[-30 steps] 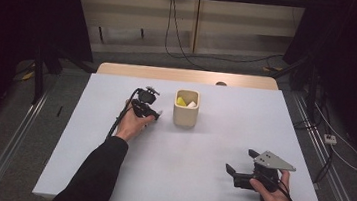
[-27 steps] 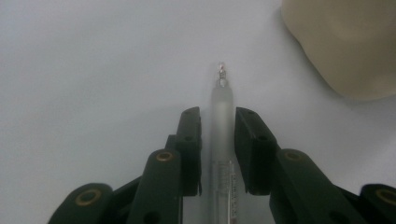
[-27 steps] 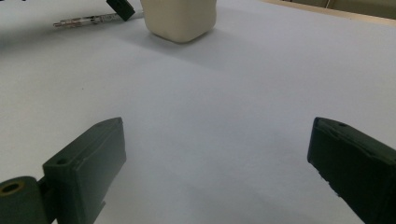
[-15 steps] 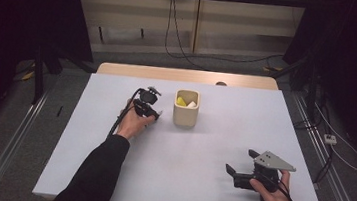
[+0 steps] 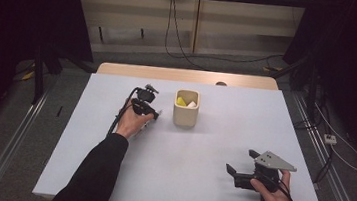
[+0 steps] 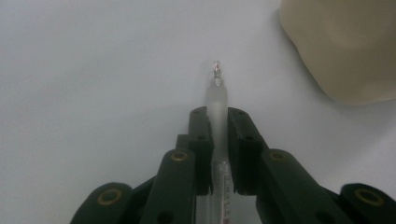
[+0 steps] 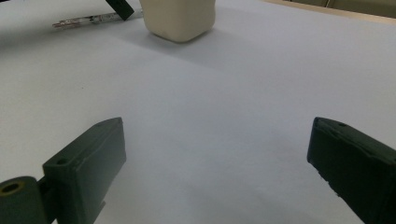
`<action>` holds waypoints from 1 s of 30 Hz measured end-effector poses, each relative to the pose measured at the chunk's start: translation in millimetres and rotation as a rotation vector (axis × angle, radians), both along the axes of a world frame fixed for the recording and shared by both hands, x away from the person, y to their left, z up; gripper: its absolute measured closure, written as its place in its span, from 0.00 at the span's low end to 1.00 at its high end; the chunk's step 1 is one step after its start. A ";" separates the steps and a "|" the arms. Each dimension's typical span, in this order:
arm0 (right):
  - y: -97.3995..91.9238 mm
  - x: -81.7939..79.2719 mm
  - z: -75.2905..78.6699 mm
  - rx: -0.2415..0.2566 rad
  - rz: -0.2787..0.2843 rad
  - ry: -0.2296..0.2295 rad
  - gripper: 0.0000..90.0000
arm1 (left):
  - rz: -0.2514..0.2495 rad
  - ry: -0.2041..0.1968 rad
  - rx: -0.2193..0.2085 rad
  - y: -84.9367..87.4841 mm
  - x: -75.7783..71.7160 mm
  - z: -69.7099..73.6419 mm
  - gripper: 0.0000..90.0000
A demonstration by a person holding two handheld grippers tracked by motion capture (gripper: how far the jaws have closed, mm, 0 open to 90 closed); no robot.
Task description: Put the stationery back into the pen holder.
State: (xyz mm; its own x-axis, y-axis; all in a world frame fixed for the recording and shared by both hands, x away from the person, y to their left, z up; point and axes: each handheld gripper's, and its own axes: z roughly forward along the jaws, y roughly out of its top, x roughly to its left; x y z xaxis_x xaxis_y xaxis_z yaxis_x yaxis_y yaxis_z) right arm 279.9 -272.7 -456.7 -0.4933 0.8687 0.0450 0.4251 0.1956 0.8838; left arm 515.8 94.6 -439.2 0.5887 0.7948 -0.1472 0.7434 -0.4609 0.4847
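So we've got a thin clear pen (image 6: 218, 100) with a see-through tip and tiny print along its barrel, and it's lying flat on the white table (image 5: 211, 149), just left of the beige cup (image 5: 186, 109). In the left gripper view the pen runs straight up the middle between the two black jaws, tip poking out past them toward the open table, with the cup's rounded corner off to the upper right.

The left gripper (image 5: 151, 111) is clamped on that pen. Its jaws have just been closing, and now the pads sit tight against both sides of the barrel. Our left hand (image 5: 131, 121) rests on the table right behind it.

The cup has something yellow and something white inside, can't tell what.

The right gripper (image 5: 233, 172) is well apart from all that, near the front right of the table, jaws spread wide with nothing but bare tabletop between them.
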 end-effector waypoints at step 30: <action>-3.4 -0.2 -0.7 0.007 0.000 -0.002 0.05 | -0.020 -0.256 -0.186 15.1 -32.1 55.5 0.90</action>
State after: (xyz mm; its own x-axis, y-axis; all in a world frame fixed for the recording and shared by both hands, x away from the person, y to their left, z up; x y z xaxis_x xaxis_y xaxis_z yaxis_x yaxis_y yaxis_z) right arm 279.6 -276.1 -457.4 -0.4936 0.8682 0.0496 0.4229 0.1899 0.8860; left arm 483.6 109.7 -383.6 0.6404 0.7563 -0.1337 0.5781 -0.3601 0.7322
